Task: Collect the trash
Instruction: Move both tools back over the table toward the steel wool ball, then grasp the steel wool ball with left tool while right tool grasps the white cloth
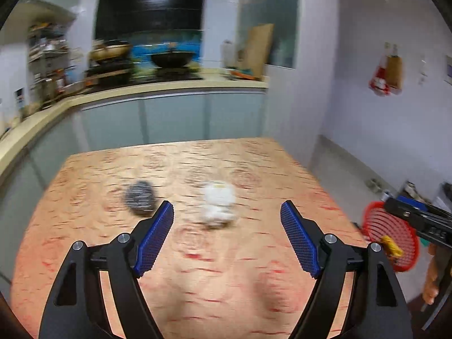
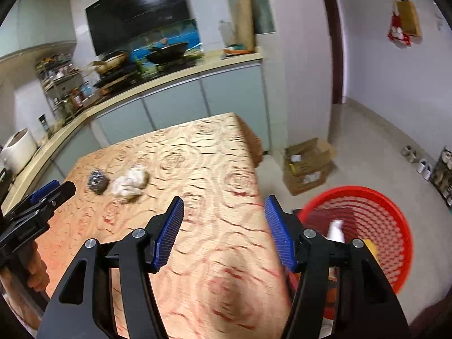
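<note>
The white wad (image 1: 217,202) lay on the table (image 1: 197,254), just ahead of the left claw (image 1: 227,212) and a little left of the gap's centre line. In the right wrist view the wad (image 2: 130,182) sat well ahead and to the left of the right claw (image 2: 224,206), its long axis running lower left to upper right, with a brownish patch at the upper right end. Motion blur in the left view hid its outline and any direction it pointed.

The scourer (image 1: 141,197), a grey metallic ball, rested just left of the wad, beyond the left claw's left finger tip. From the right view the scourer (image 2: 97,180) stood close beside the wad; whether they touched could not be told.

The left claw was spread wide and held nothing. The right claw was likewise spread wide and empty, hovering over the table's right edge.

The red basket (image 2: 367,220) stood on the floor to the right of the right claw, partly hidden by its right finger. Inside it a white item (image 2: 336,230) and a yellow item (image 2: 370,247) were blurred and partly covered; neither could be identified. In the left view the basket (image 1: 378,226) was partly covered by the right gripper's body, with the yellow item (image 1: 391,245) showing.

A cardboard box (image 2: 308,163) stood on the floor beyond the basket.
</note>
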Demonstrator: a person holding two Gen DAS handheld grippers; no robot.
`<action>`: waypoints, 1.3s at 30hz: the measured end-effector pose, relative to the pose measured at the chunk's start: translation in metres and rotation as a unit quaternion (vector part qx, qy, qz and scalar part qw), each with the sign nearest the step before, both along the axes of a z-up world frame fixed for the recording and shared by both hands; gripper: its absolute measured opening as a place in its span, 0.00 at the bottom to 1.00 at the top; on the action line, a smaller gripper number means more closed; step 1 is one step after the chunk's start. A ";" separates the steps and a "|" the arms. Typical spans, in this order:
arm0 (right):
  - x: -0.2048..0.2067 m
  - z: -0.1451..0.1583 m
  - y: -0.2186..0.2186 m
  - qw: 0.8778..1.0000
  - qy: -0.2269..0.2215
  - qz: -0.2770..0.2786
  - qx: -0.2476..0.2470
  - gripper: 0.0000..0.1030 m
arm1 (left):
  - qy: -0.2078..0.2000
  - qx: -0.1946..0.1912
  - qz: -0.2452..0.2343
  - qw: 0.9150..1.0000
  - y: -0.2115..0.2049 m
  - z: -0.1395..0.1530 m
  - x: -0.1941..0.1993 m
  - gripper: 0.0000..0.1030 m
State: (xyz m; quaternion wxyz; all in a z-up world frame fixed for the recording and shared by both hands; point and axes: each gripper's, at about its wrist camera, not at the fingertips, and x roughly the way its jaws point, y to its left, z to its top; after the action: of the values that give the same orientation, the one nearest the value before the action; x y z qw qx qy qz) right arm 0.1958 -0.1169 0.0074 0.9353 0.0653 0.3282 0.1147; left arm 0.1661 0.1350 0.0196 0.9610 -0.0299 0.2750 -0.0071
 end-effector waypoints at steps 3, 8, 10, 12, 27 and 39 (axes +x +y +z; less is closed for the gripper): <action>0.006 0.002 0.018 1.000 -0.004 0.011 0.001 0.57 | -0.001 -0.001 0.044 0.999 0.036 0.000 0.002 0.74; 0.021 0.004 0.046 1.000 -0.010 0.027 0.002 0.57 | 0.002 -0.003 0.093 0.996 0.074 -0.007 0.011 0.74; 0.026 0.005 0.057 0.999 -0.014 0.031 0.000 0.57 | 0.007 -0.006 0.103 0.995 0.084 -0.012 0.018 0.74; 0.031 0.005 0.067 0.999 -0.018 0.036 -0.006 0.57 | 0.016 -0.003 0.107 0.994 0.089 -0.018 0.028 0.74; 0.076 -0.023 0.119 0.997 0.016 0.073 -0.016 0.62 | 0.084 -0.003 0.097 0.992 0.103 -0.063 0.106 0.73; 0.094 -0.040 0.141 0.995 0.038 0.093 -0.025 0.62 | 0.124 -0.003 0.083 0.989 0.104 -0.089 0.126 0.49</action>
State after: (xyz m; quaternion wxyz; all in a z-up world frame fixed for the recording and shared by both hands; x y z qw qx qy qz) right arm 0.2896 0.0243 -0.0328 0.9088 0.0159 0.3711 0.1902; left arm 0.2924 0.2390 -0.0693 0.9167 -0.0560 0.3884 0.0752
